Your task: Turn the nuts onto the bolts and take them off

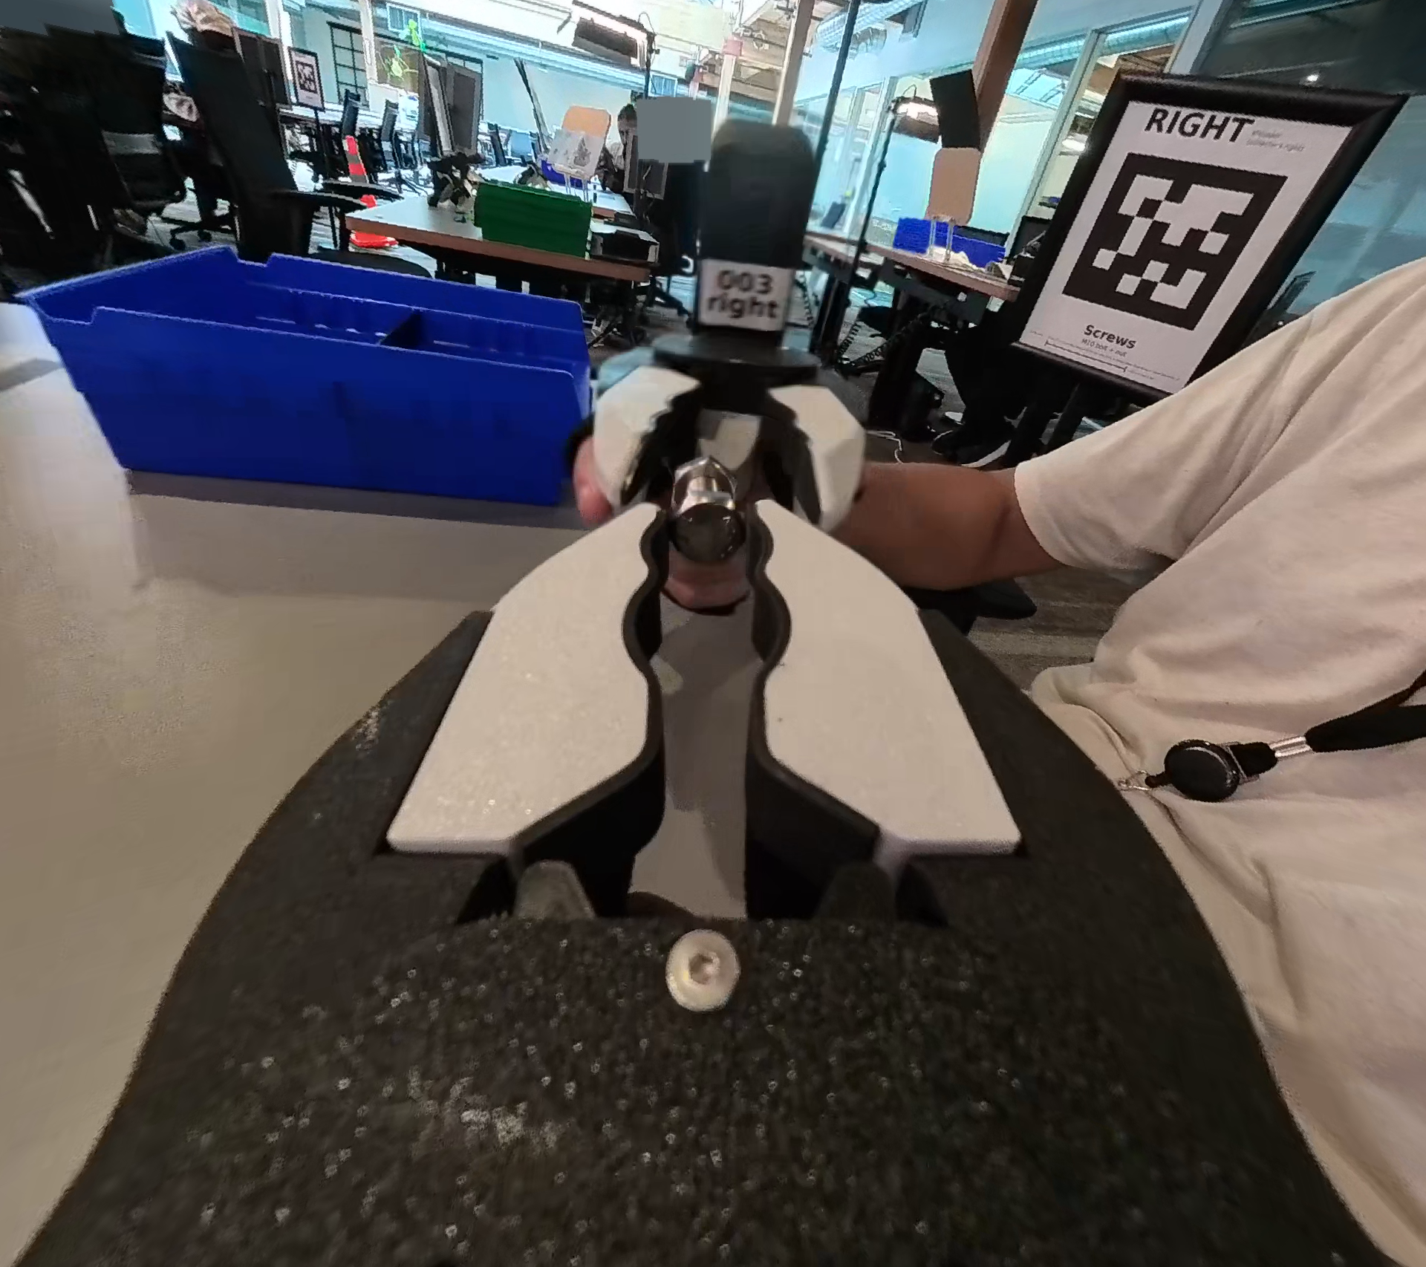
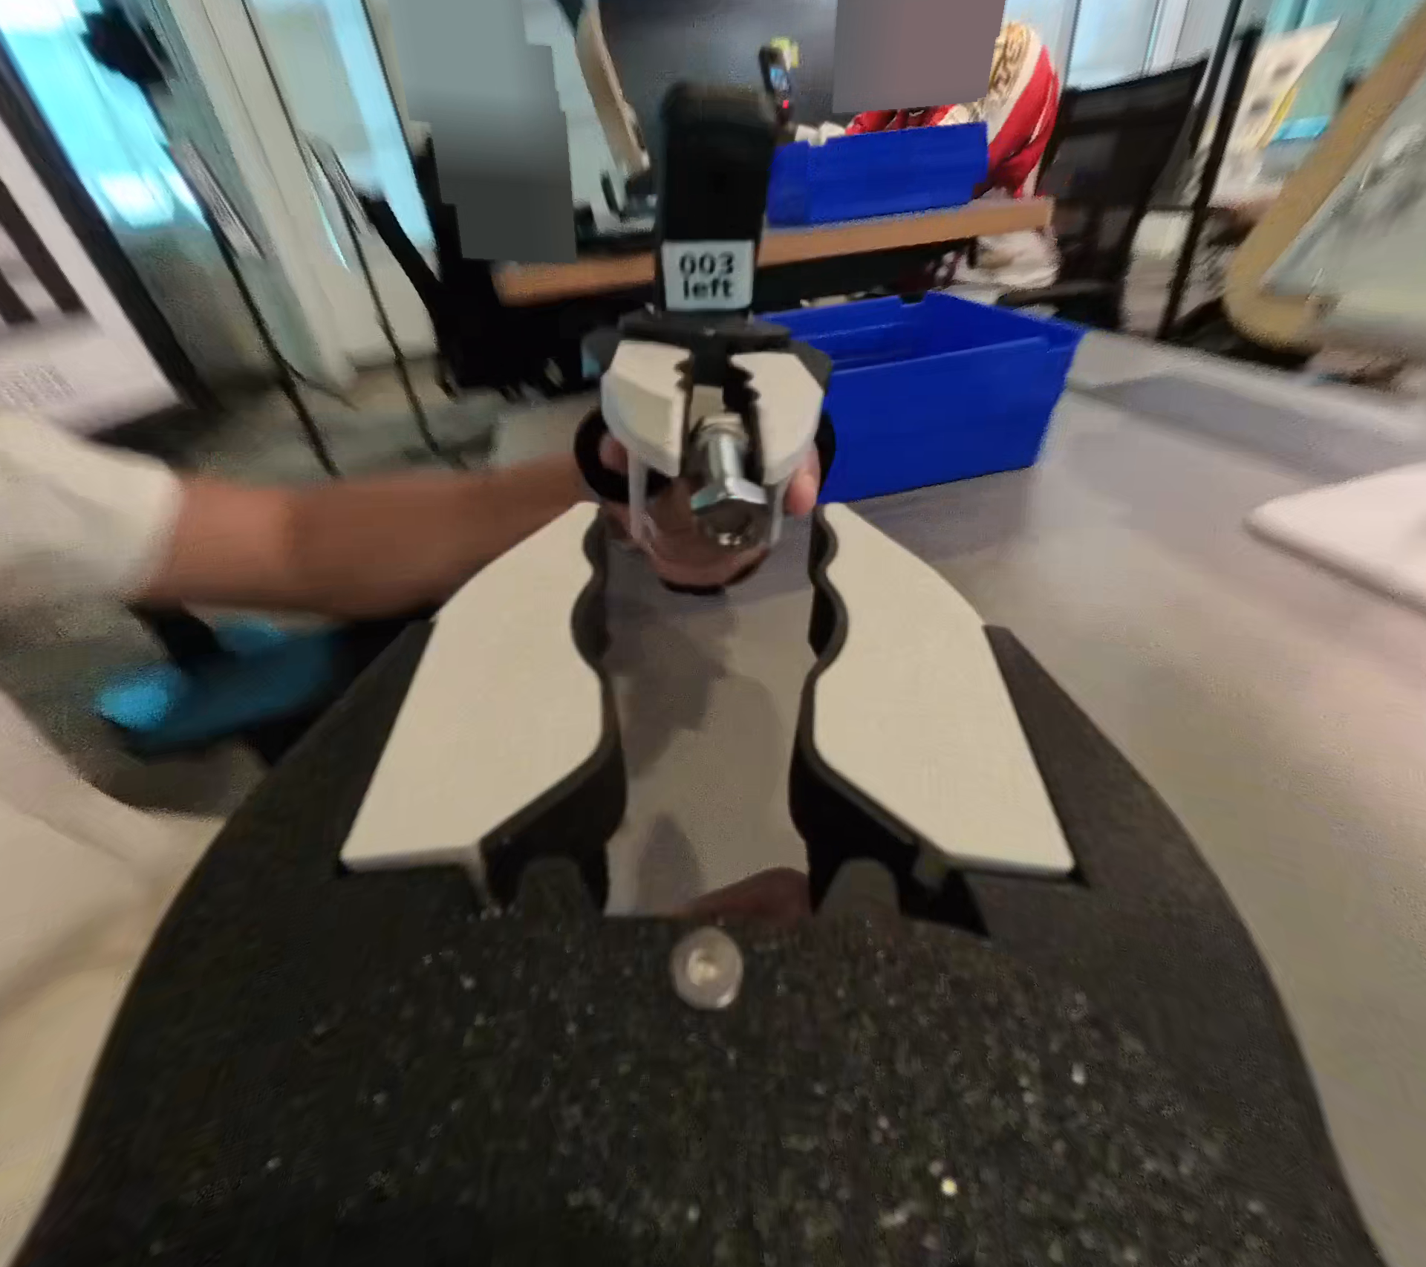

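Two handheld grippers are meeting nose to nose over the grey tabletop [image 1: 231,690], just in front of the blue plastic bin [image 1: 324,381].

The left gripper [image 1: 706,535] is clamping a shiny silver steel bolt [image 2: 721,466] near its hexagonal head, threaded end pointing toward the right gripper [image 2: 706,551], whose white fingers are standing spread with nothing between them. A nut may be sitting on the bolt (blur is hiding it). Judging by this, a turn is ending or beginning; next, the right gripper's fingers need closing squarely on the nut and twisting.

Blue bin [image 1: 332,397], silver bolt [image 2: 721,470], grey table [image 1: 154,728]
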